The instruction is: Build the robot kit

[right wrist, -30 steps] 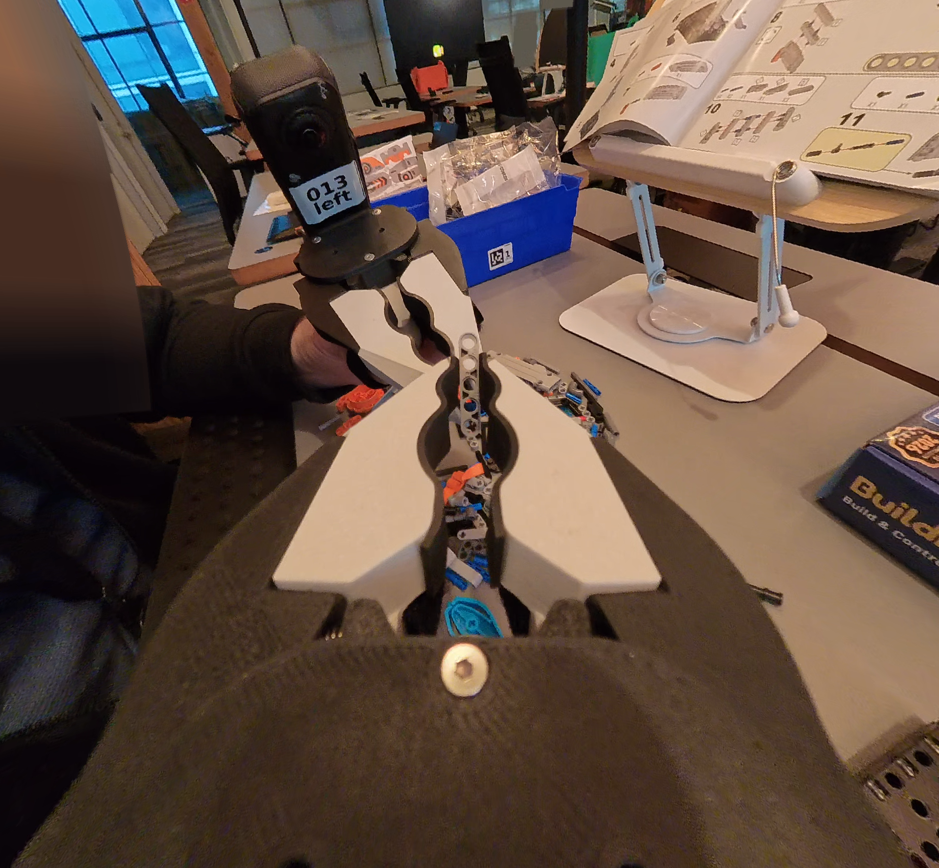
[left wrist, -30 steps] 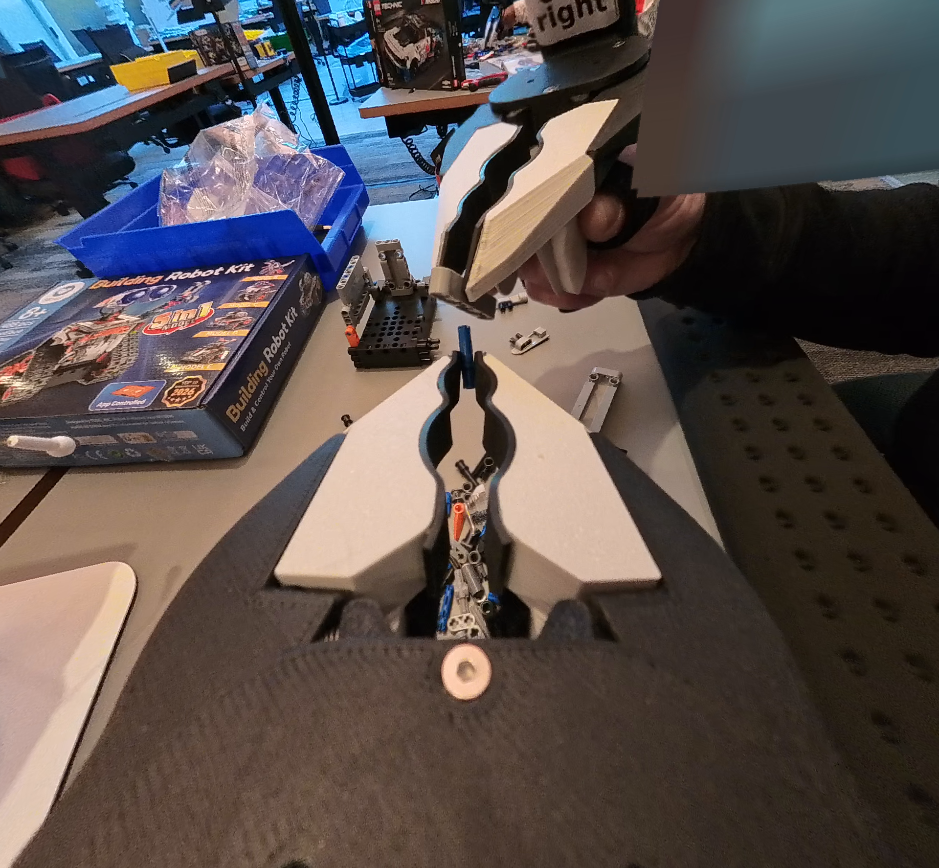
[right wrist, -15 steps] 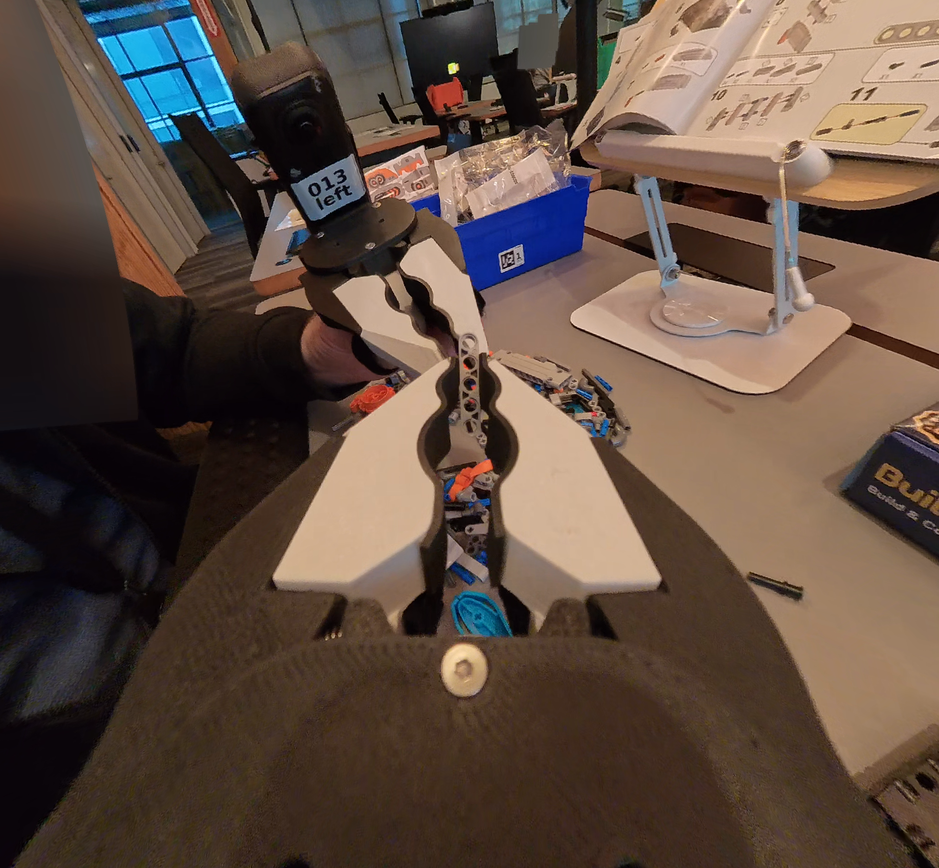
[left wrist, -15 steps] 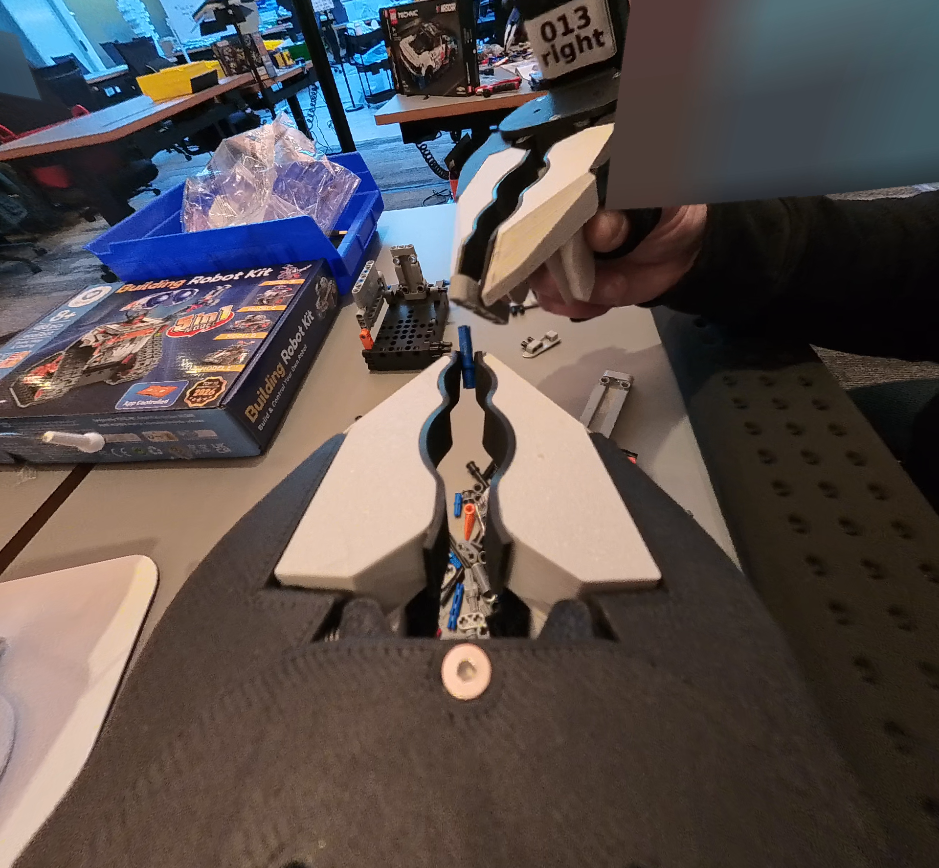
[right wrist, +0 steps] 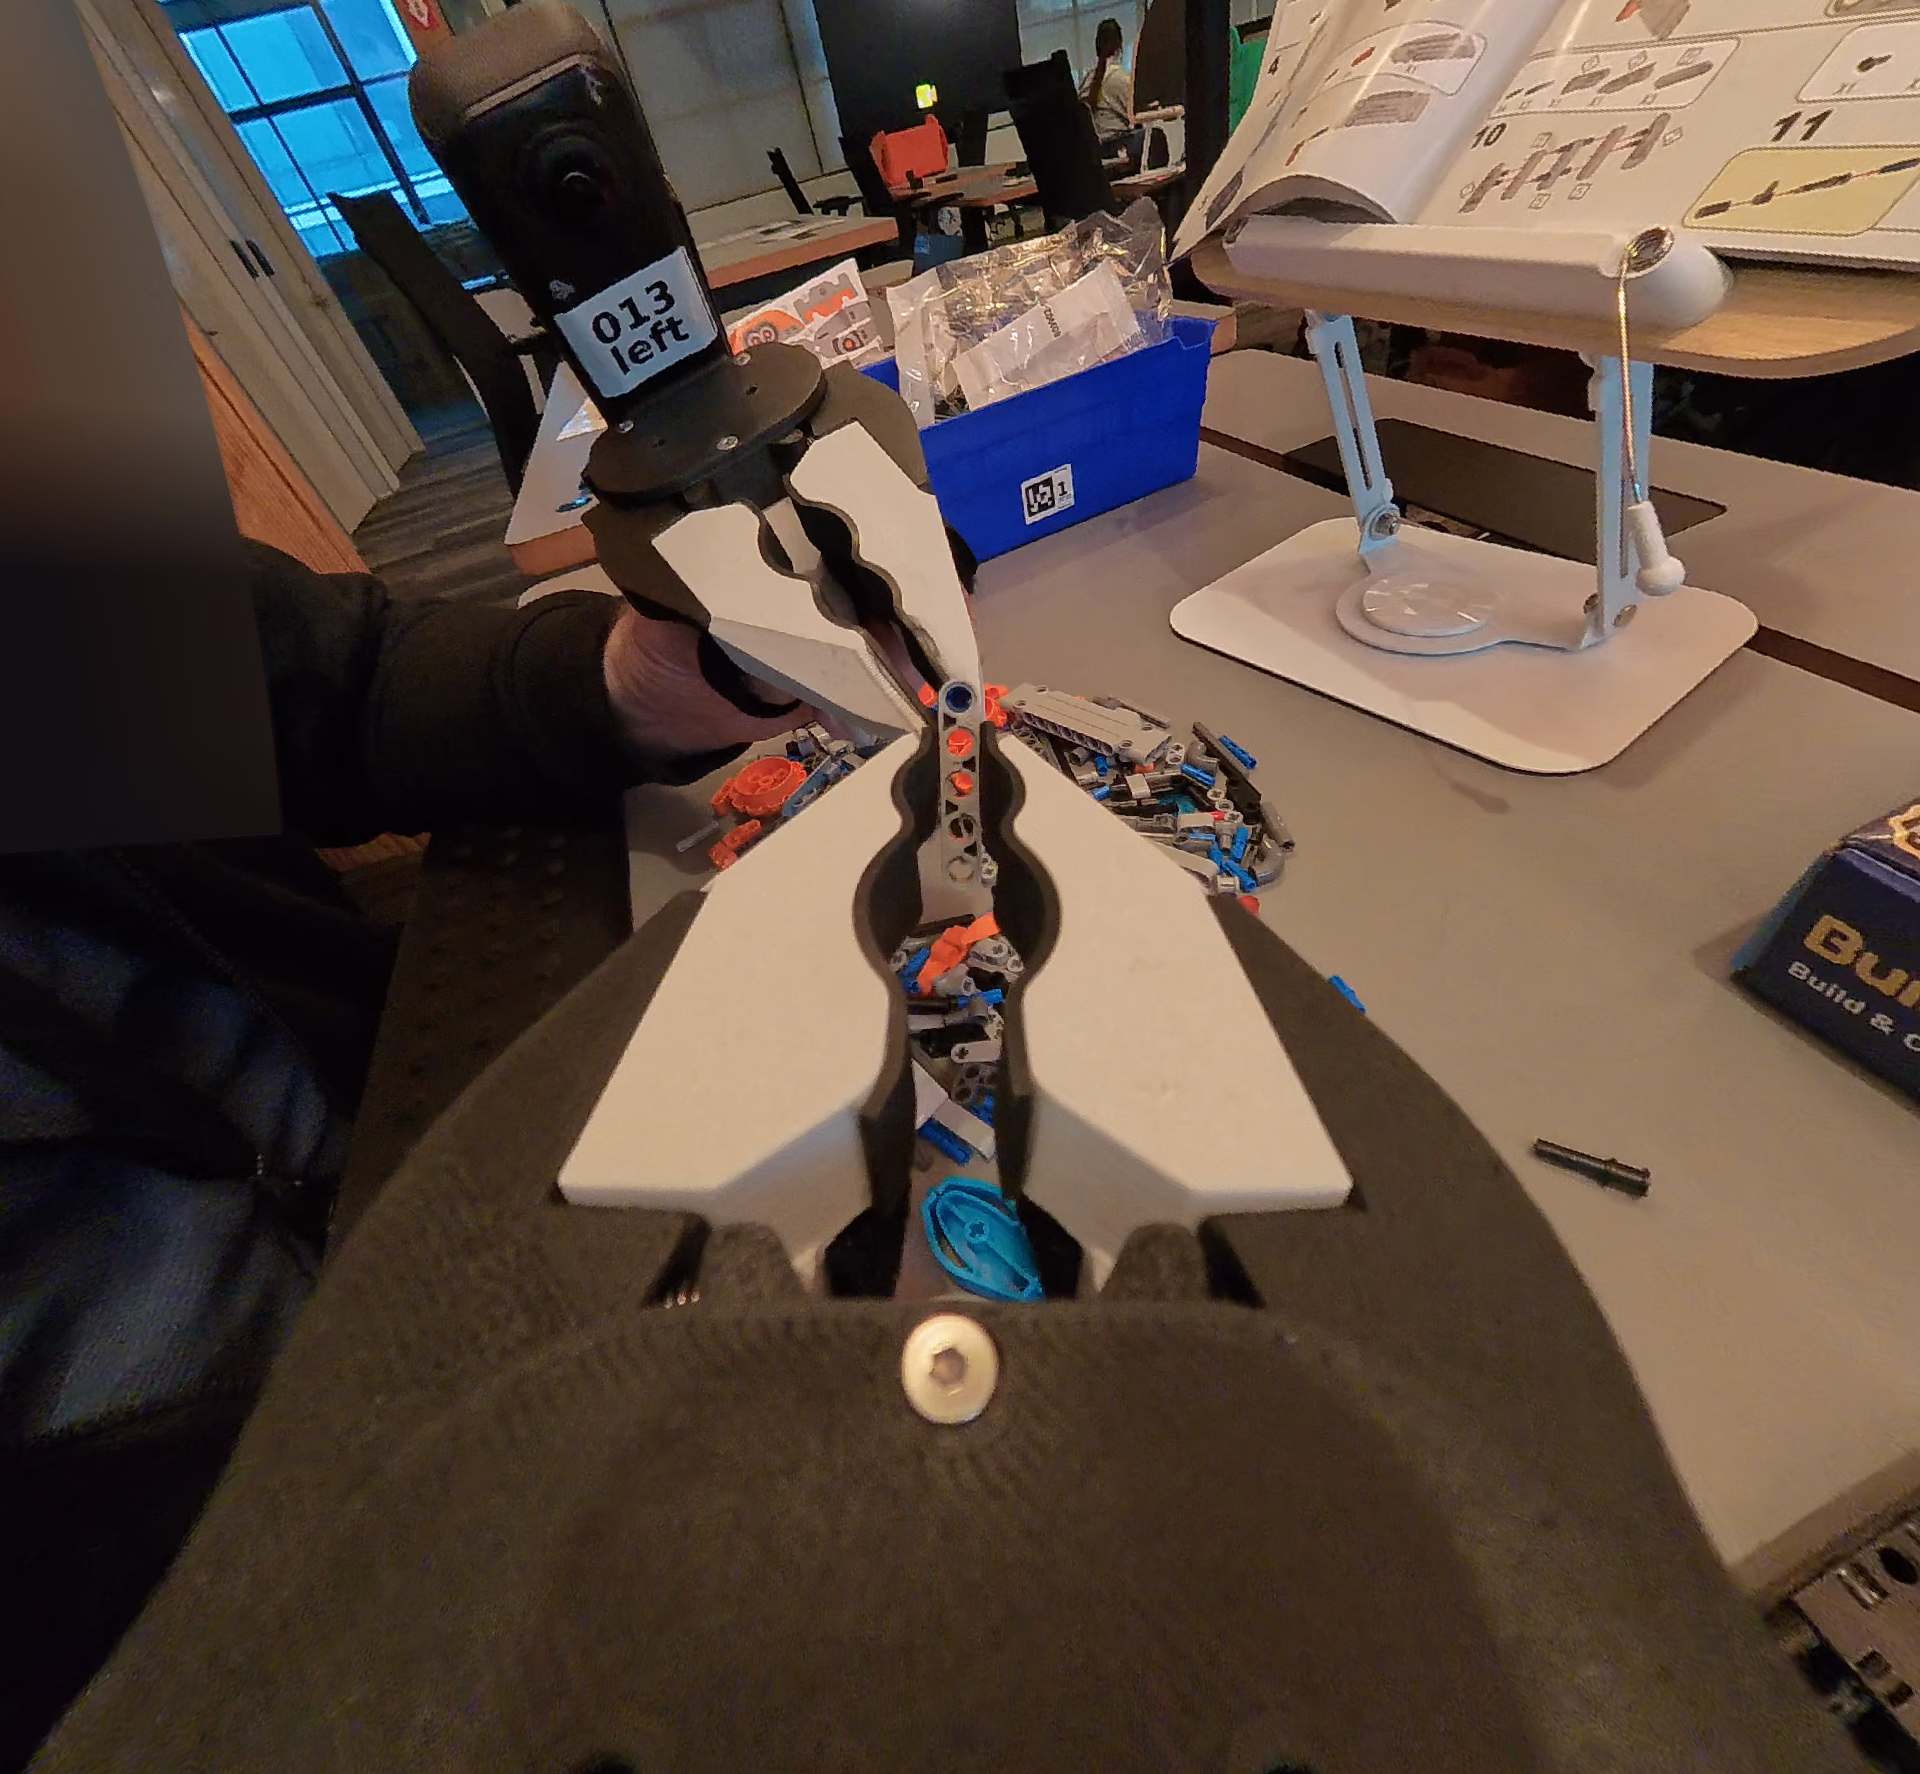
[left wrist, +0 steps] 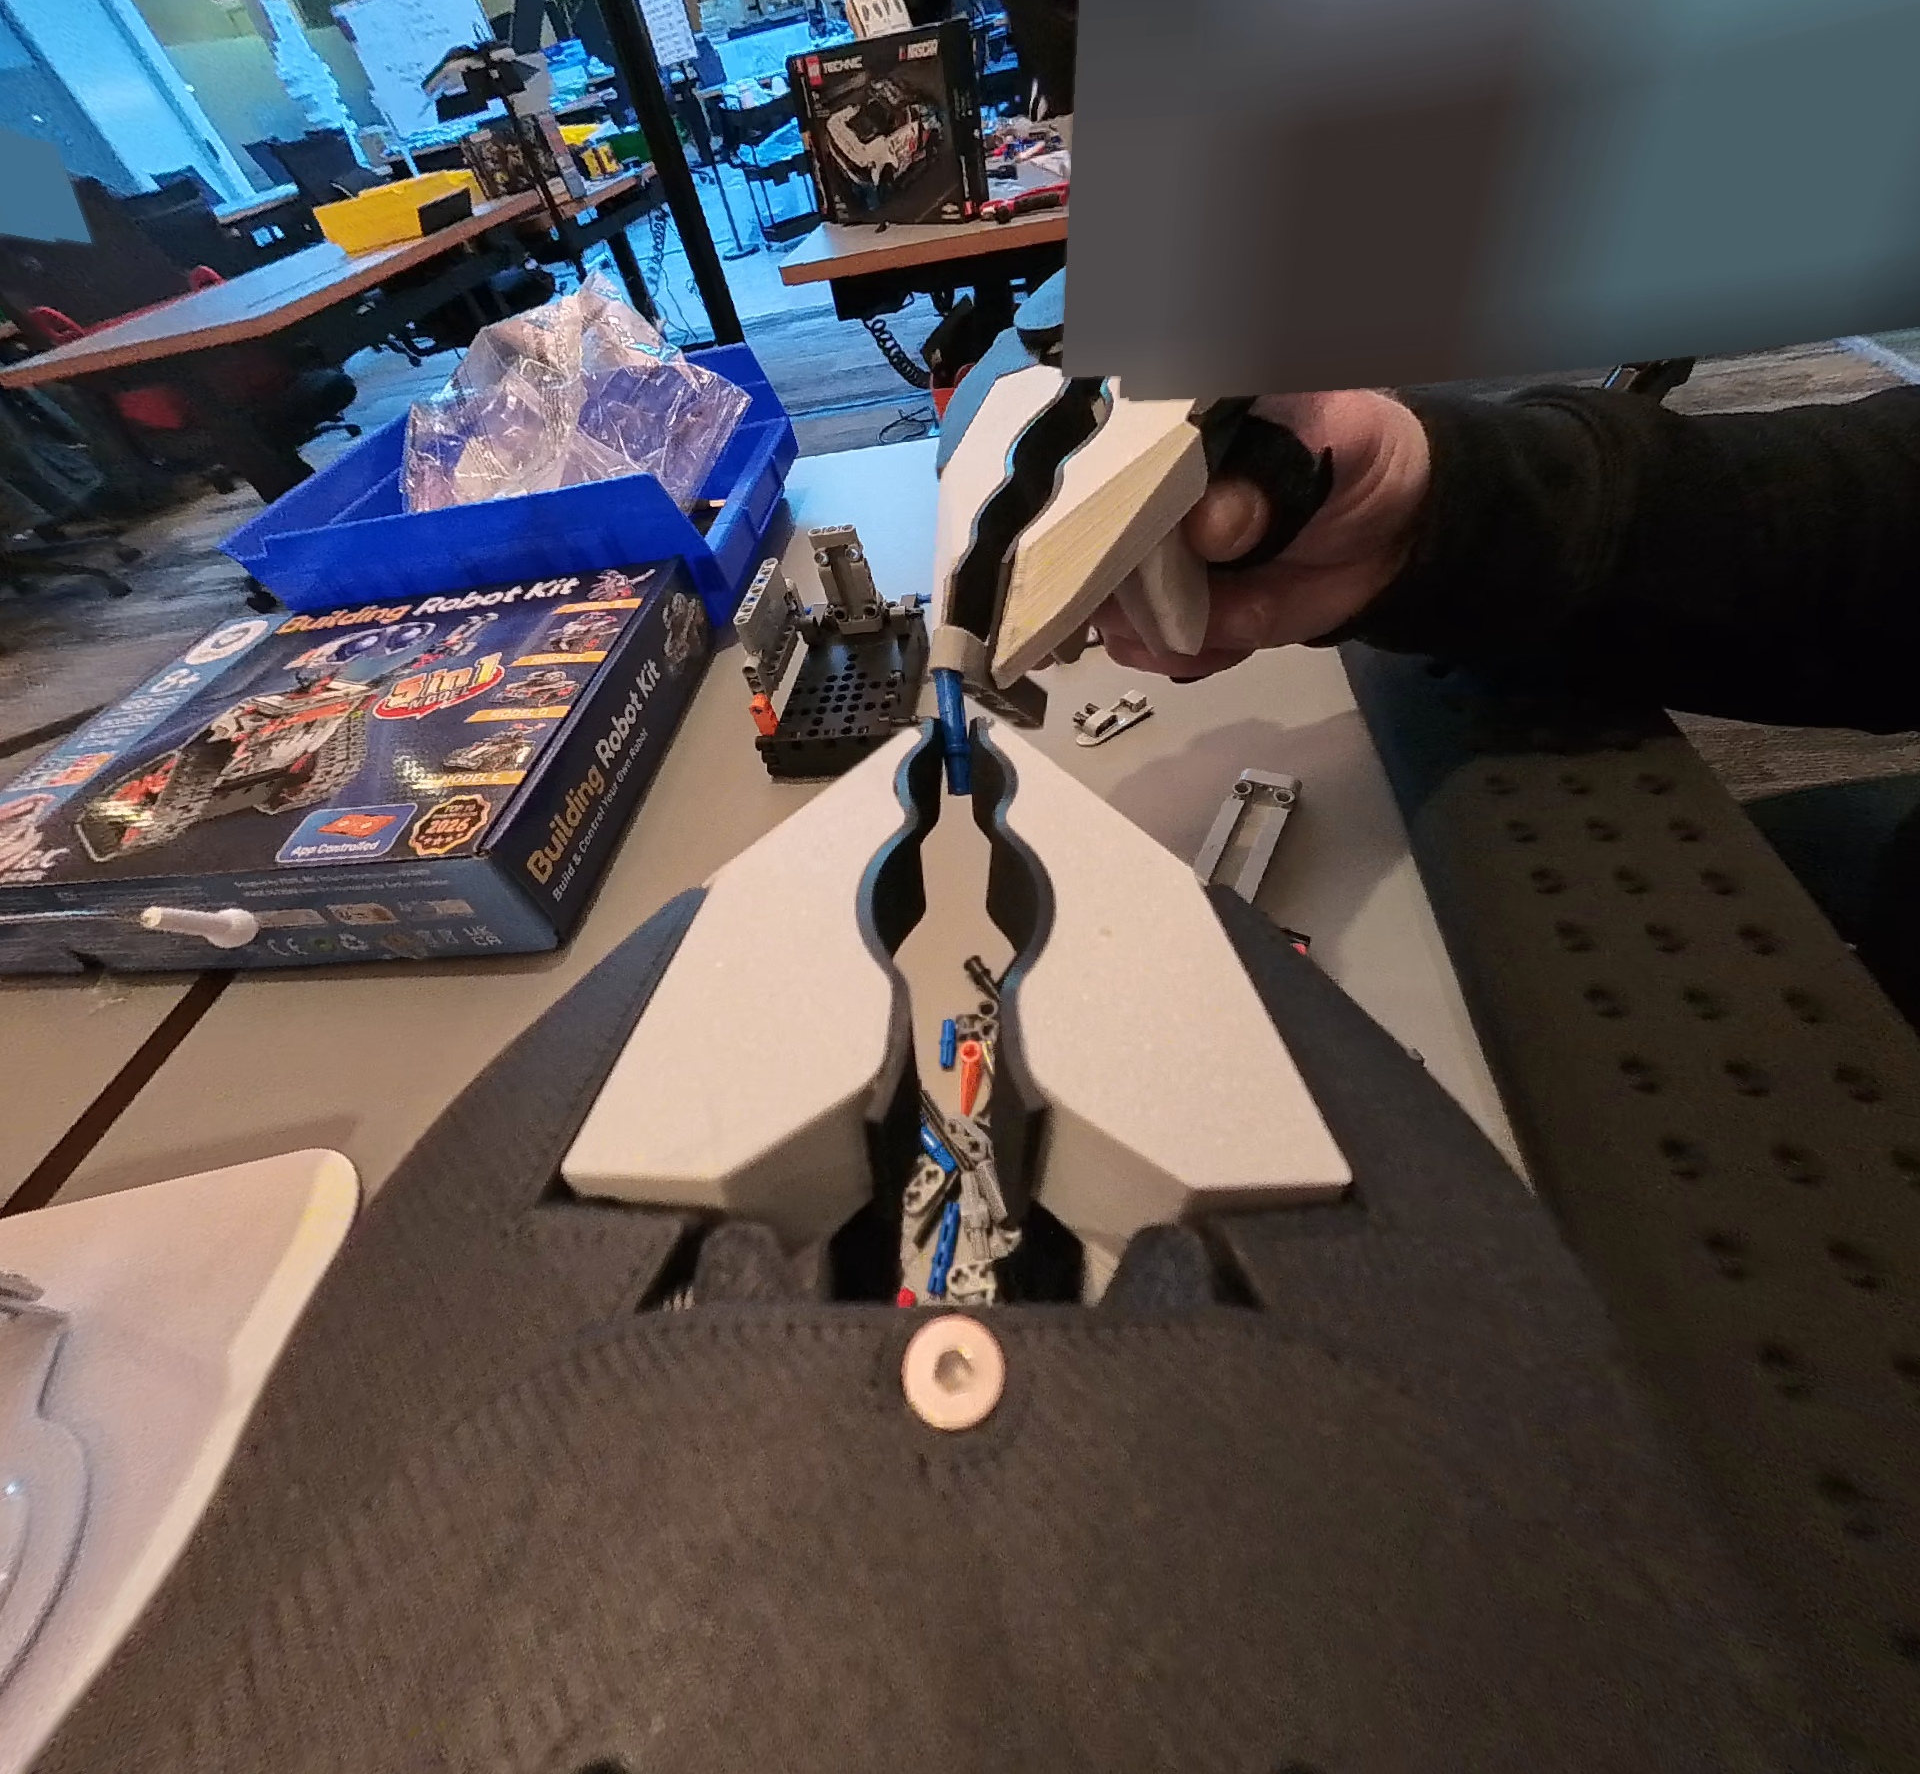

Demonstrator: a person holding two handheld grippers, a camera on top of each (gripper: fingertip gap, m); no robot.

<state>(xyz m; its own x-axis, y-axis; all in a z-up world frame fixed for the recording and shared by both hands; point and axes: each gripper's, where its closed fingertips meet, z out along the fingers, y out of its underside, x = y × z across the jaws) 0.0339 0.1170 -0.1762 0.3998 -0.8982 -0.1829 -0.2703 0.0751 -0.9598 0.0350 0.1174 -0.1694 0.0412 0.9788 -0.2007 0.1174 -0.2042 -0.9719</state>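
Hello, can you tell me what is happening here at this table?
A person holds one gripper in each hand over a grey table. The left gripper, jaws shut, grips a small blue pin. The right gripper, jaws shut, grips a grey beam with holes. The pin's tip sits at the beam's top hole. A pile of loose parts lies beneath, a half-built black assembly and a kit box nearby, and an open instruction booklet rests on a white stand.
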